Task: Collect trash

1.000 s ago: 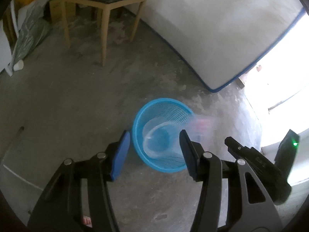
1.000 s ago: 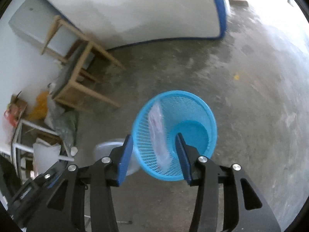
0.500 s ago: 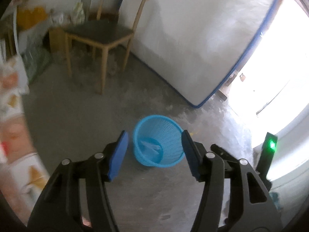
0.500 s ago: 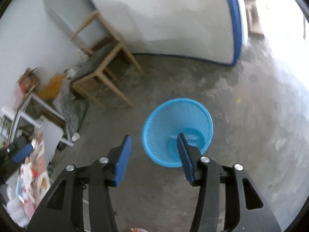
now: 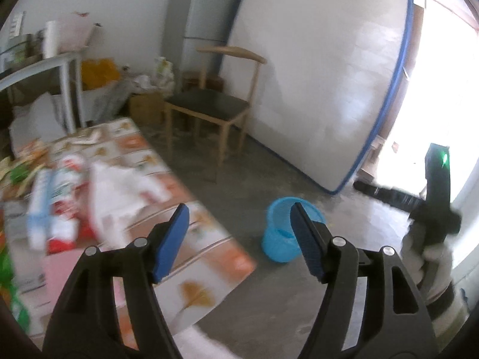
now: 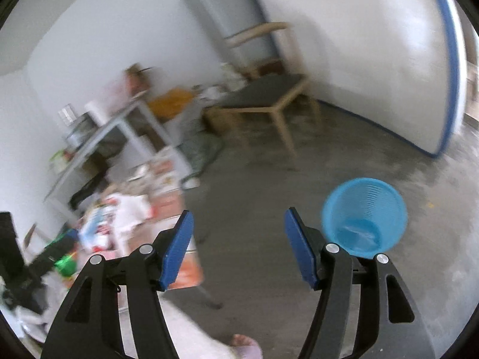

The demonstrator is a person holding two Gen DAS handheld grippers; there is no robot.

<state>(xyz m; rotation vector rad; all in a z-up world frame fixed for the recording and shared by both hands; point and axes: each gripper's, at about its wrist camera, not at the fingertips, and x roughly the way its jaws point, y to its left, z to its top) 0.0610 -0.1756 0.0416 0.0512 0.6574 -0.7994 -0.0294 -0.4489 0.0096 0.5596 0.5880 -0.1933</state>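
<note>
The left hand-held gripper [image 5: 239, 229], black with blue pads, fills the bottom of its view with the jaws wide apart and opening, nothing between them. Just behind its right pad, slightly right of centre, stands the round blue plastic mesh basket [image 5: 278, 239] on the grey concrete floor [image 5: 269, 299]. At the left of the frame lies a low counter with an orange-and-white leaf-patterned cover [image 5: 191, 257], strewn with blurred white plastic bags and red-and-white wrappers [image 5: 89, 197]. A wooden chair with a dark seat [image 5: 209, 110] stands at upper centre, beside a white mattress with blue edging [image 5: 323, 74] leaning against the wall.

The right hand-held gripper [image 6: 238, 243] likewise has its jaws spread and opening, empty, over bare floor. The basket sits at the lower right of that view, just past the right pad, with something pale and clear in its bottom. The littered counter shows at lower left, blurred.
</note>
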